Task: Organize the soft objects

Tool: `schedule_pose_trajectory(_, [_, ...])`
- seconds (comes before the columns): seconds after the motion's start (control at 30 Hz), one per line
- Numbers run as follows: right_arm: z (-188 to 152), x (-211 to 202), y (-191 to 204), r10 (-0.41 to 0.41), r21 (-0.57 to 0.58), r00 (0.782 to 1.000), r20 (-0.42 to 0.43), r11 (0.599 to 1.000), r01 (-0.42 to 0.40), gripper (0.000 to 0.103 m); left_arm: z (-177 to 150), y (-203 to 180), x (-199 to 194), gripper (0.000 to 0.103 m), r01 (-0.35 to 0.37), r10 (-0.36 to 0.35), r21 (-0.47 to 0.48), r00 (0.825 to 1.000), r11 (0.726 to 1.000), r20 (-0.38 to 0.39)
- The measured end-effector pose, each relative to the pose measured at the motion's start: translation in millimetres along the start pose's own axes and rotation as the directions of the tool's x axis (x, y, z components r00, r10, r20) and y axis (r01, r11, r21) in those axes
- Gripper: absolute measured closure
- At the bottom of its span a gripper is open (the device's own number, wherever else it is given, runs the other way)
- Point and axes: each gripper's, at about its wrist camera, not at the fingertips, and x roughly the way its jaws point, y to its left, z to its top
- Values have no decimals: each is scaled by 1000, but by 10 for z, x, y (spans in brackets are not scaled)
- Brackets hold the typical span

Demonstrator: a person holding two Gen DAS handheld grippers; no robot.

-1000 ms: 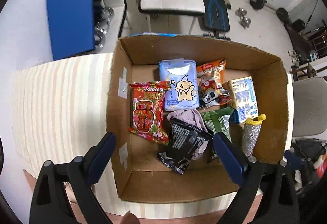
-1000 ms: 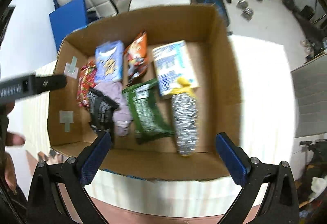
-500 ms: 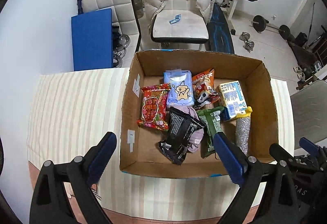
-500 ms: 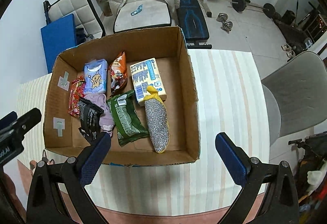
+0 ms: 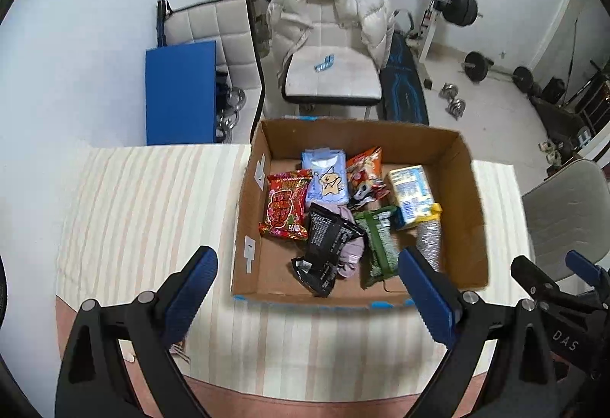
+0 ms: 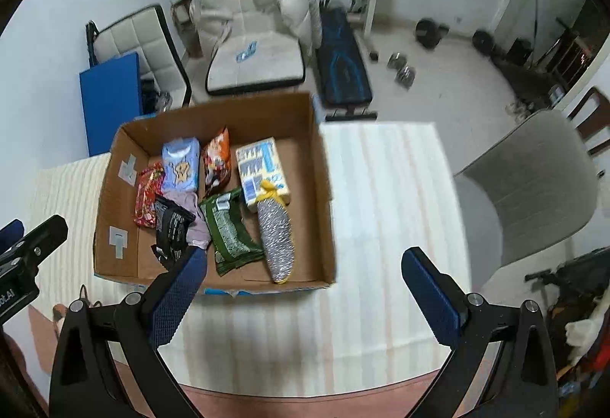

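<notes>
Left tool (image 5: pixel 307 275): I see it spread wide and empty at the bottom of its view, hanging above the striped worktop (image 5: pixel 145 212) in front of the box (image 5: pixel 463 185).
Box: centre of the left view, centre-left of the right view (image 6: pixel 320 166); open-topped cardboard standing on the worktop (image 6: pixel 385 212).
Red pack (image 5: pixel 285 203): left side of the box floor, lying flat.
Blue pack (image 5: pixel 326 178): just right of the red pack, toward the back wall.
Black pack (image 5: pixel 324 246): front of the box, lying partly over a lilac cloth (image 5: pixel 352 246).
Orange pack (image 5: pixel 366 172): right of the blue pack, tilted.
Green pack (image 5: pixel 379 246): right of the cloth, lengthwise toward the front wall.
Yellow carton (image 5: pixel 411 195): right of centre in the box, its near end touching the silver scrubber (image 5: pixel 429 240).
Scrubber: rightmost item, with a yellow tie at its far end.
Right tool (image 6: pixel 305 271): I see it also released and empty, low in its view, over the worktop at the box's front right corner.
Chair (image 6: pixel 533 185): right edge of the right view, beside the worktop.
</notes>
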Motion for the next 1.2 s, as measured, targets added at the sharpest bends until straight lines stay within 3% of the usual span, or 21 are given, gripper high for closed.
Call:
schedule_pose_trajectory(0.3, [-402, -958, -30, 47, -43, 993, 105, 998, -43, 0, -356, -68, -769, 6, -3, 2, 25, 997, 1000, 73])
schedule_pose_trajectory(0.63, [-852, -1774, -181, 92, -60, 983, 160, 995, -83, 0, -733, 13, -1470, 6, 19, -15, -33, 993, 999, 117])
schedule_pose_trajectory(0.93, [-1149, -2239, -274, 131, -87, 976, 175, 989, -117, 0, -979, -11, -1871, 6, 11, -7, -28, 990, 1000, 144])
schedule_pose_trajectory(1.2, [-1194, -2423, -377, 107, -86, 971, 213, 992, -90, 0, -1085, -114, -2027, 6, 15, -14, -4, 986, 1000, 166])
